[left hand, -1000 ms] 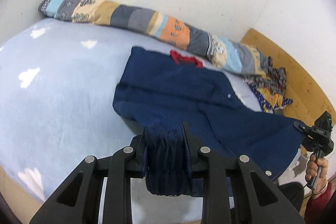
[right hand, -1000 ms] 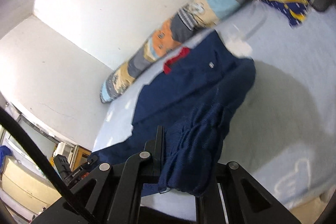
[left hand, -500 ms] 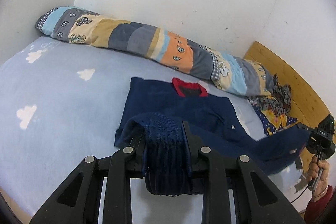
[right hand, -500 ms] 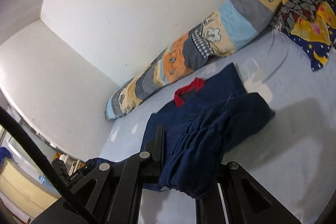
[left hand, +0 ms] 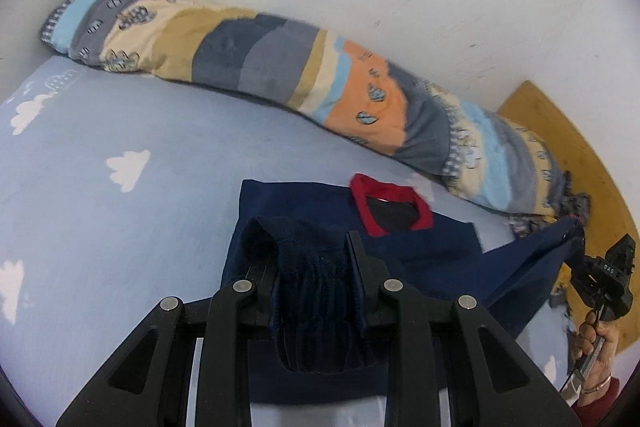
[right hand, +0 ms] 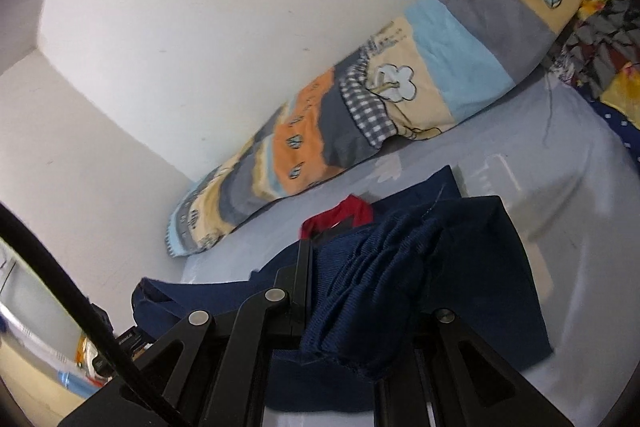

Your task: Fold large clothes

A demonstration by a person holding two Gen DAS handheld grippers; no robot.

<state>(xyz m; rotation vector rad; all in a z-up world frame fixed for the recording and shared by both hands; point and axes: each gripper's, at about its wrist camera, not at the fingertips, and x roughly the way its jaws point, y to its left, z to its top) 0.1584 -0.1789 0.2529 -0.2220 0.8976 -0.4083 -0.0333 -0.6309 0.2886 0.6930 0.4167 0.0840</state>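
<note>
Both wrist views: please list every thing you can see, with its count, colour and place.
sweater: one, navy with red collar, on the bed, its lower part lifted by both grippers
bed sheet: one, pale blue with white clouds, under the sweater
long pillow: one, patchwork stripes, along the wall
patterned cloth: one heap, multicoloured, past the pillow's end
wooden board: one, brown, in the corner
left gripper: black, shut on sweater
right gripper: black, shut on sweater
hand: one, holding the right gripper
</note>
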